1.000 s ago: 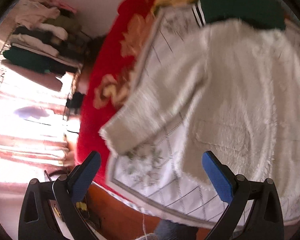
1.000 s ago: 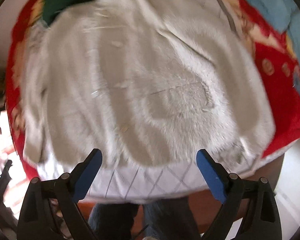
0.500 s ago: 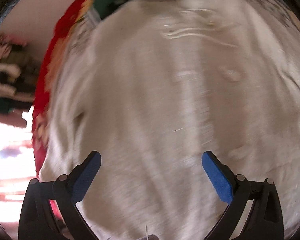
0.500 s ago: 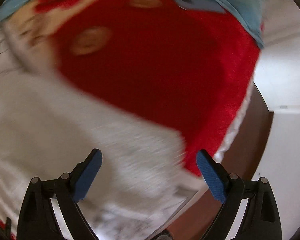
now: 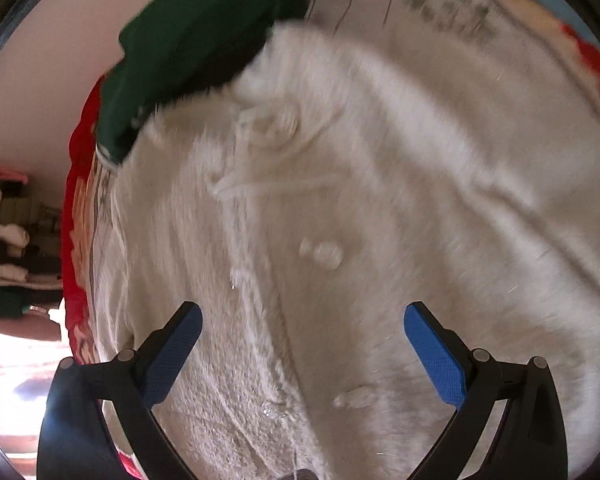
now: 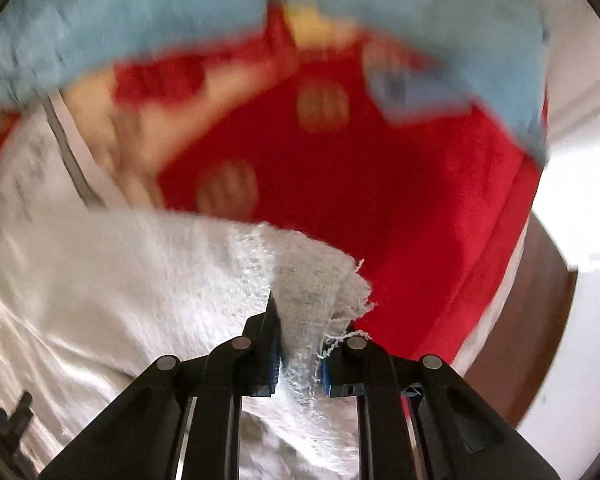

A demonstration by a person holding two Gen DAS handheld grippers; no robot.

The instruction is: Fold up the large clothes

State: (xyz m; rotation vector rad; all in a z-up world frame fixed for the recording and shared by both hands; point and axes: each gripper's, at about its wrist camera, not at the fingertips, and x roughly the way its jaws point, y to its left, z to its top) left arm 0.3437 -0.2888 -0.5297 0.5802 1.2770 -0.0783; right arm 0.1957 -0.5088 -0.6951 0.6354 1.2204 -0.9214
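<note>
**Right gripper pinches the cardigan's edge; left gripper open above its front**

Nearest in the right wrist view, the right gripper (image 6: 298, 364) has just been closing, and its blue pads now press on a bunched, fraying corner of the fluffy white knitted cardigan (image 6: 112, 280), which rises between the jaws in a peaked fold. The rest of that garment spreads away to the left of the picture. Beyond the pinched corner lies the red plush blanket with pale round motifs (image 6: 380, 200), and past it a light blue cloth (image 6: 140, 12) runs across the top of the view. A dark brown wooden edge (image 6: 540, 300) shows at the right, below the blanket.

In the left wrist view, the left gripper (image 5: 302, 356) hangs with its blue-padded jaws spread wide and nothing between them, over the cardigan's (image 5: 380, 200) front. Two pale round buttons (image 5: 324, 254) sit just beyond the fingertips along the placket. Farther off, a dark green garment (image 5: 196, 48) overlaps the cardigan's upper end. A white quilted sheet with grey lines (image 5: 380, 0) lies beneath, and at the far left a rack of hanging clothes (image 5: 4, 240) stands against the wall.
</note>
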